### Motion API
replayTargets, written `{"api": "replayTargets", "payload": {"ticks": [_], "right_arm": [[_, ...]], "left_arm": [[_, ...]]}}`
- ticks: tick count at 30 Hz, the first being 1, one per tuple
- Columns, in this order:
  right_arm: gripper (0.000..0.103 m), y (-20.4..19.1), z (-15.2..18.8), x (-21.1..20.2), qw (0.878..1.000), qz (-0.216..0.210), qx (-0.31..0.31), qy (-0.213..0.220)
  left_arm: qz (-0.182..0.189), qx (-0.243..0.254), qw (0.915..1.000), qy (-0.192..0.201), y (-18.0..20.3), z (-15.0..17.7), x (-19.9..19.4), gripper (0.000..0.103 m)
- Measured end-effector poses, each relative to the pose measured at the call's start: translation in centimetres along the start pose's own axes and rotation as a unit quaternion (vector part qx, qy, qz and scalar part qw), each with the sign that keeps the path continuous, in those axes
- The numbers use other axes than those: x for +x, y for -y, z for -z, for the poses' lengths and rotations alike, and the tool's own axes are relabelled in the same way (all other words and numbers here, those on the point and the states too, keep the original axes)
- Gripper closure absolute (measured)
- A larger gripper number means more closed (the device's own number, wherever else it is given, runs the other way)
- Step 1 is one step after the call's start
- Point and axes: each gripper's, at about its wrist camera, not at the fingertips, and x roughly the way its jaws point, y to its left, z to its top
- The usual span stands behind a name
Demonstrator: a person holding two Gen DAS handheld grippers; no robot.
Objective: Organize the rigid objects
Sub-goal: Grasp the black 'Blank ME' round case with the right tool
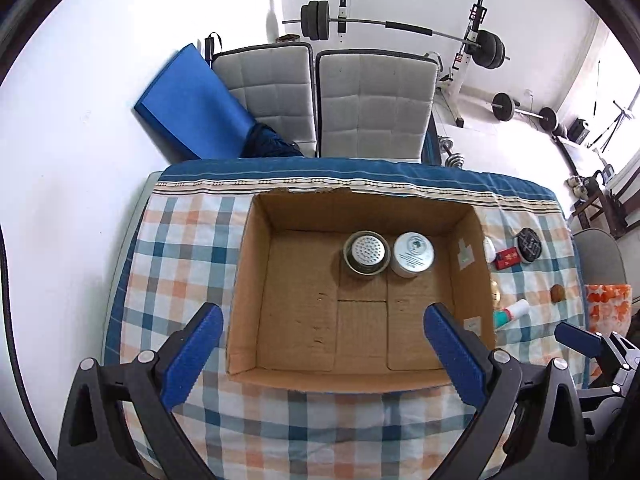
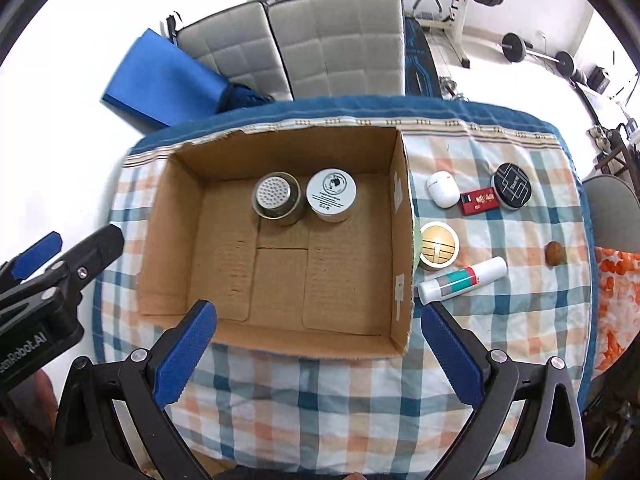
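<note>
An open cardboard box [image 2: 224, 160] sits on the checked tablecloth. Inside it, side by side at the back, stand a metal tin [image 2: 277, 199] with a perforated lid and a white round jar [image 2: 331, 195]. To the right of the box lie a white case [image 2: 443, 188], a red packet [image 2: 479, 200], a black round compact [image 2: 513, 185], a gold-lidded jar [image 2: 439, 245], a white tube [image 2: 462, 280] and a small brown ball [image 2: 555, 253]. My left gripper [image 1: 323, 348] hangs open above the box's near edge. My right gripper [image 2: 318, 344] is open over the box's near right corner. Both hold nothing.
Two grey padded chairs [image 1: 324, 100] and a blue mat [image 1: 188, 104] stand behind the table. Barbells [image 1: 400, 28] and a weight rack line the far wall. An orange patterned cloth [image 2: 616, 300] lies at the table's right edge.
</note>
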Motion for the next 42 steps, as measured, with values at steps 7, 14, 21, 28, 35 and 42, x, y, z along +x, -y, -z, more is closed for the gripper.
{"api": "replayTargets", "payload": {"ticks": [7, 14, 21, 28, 35, 42], "right_arm": [[0.0, 3.4, 0.4, -3.6, 1.0, -0.02, 0.015, 0.007], [0.0, 14.4, -1.7, -3.0, 0.994, -0.009, 0.105, -0.023], [0.0, 28.0, -6.1, 2.5, 0.978, 0.007, 0.201, -0.053], [0.001, 35.0, -10.5, 11.3, 0.972, 0.025, 0.216, -0.087], [0.012, 36.4, -13.2, 19.0, 0.969, 0.009, 0.215, -0.12], [0.024, 35.8, -13.9, 24.0, 0.972, 0.032, 0.184, -0.143]], "left_arm": [[0.022, 0.01, 0.9996, 0.016, 5.0, -0.4, -1.5, 0.0], [0.04, 0.062, 0.9973, 0.009, 15.7, -4.6, 2.1, 0.0], [0.035, 0.077, 0.9955, -0.044, 24.8, -9.7, 11.2, 0.0], [-0.009, 0.069, 0.9912, -0.113, 27.5, -11.8, 20.7, 0.0], [-0.034, 0.083, 0.9852, -0.146, 28.3, -11.9, 25.9, 0.0], [-0.062, 0.126, 0.9793, -0.146, 28.2, -10.8, 27.9, 0.0]]}}
